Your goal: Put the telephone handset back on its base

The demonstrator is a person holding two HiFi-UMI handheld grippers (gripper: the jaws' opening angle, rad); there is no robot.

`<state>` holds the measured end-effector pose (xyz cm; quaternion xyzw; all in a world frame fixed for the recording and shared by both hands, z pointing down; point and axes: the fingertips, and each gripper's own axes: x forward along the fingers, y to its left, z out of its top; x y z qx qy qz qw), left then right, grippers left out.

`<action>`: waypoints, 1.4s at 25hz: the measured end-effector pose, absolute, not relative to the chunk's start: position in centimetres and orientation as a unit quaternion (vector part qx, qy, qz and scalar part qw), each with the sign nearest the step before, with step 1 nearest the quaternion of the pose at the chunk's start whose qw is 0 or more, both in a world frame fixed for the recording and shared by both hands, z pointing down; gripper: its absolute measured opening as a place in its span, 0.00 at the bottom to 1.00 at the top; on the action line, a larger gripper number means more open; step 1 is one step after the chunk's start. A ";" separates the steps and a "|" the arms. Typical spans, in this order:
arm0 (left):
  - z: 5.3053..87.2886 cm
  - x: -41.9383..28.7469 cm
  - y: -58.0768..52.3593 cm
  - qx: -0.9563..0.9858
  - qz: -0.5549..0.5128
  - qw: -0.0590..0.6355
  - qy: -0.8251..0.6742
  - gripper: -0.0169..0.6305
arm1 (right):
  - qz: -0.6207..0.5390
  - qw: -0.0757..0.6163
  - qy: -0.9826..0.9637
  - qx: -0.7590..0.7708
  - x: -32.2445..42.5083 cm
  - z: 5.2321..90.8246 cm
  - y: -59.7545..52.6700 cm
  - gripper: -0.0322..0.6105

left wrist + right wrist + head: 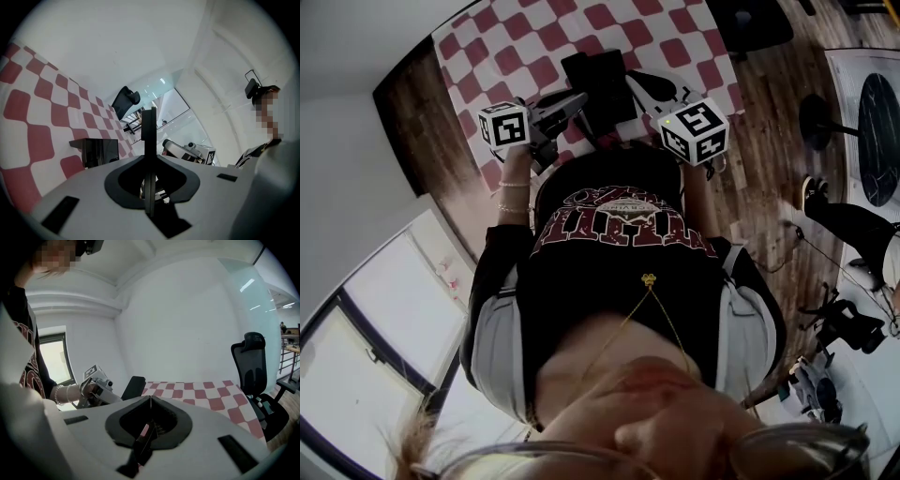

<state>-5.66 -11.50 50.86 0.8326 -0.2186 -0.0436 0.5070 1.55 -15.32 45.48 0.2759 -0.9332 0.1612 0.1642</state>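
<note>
Head view: checkered cloth (516, 47), boxy base (602, 89)

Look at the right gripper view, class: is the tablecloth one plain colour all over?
No, the tablecloth is checked in red and white squares.

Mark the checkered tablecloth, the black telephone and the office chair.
Checkered tablecloth (28, 140): left gripper view, on a red square.
Black telephone (96, 151): left gripper view, on its near face.
Office chair (253, 369): right gripper view, on the backrest.
</note>
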 end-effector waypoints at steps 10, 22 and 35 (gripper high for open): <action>52.3 -5.7 -12.3 0.825 -0.036 0.521 -0.214 0.14 | 0.167 0.163 -0.929 0.286 1.8 45.6 -15.8 0.08; 53.9 -5.4 -12.8 0.813 -0.025 0.543 -0.208 0.14 | 0.184 0.166 -0.923 0.296 2.0 46.4 -16.1 0.08; 55.9 -5.6 -13.0 0.805 -0.013 0.555 -0.208 0.14 | 0.210 0.164 -0.917 0.296 1.9 47.6 -16.0 0.08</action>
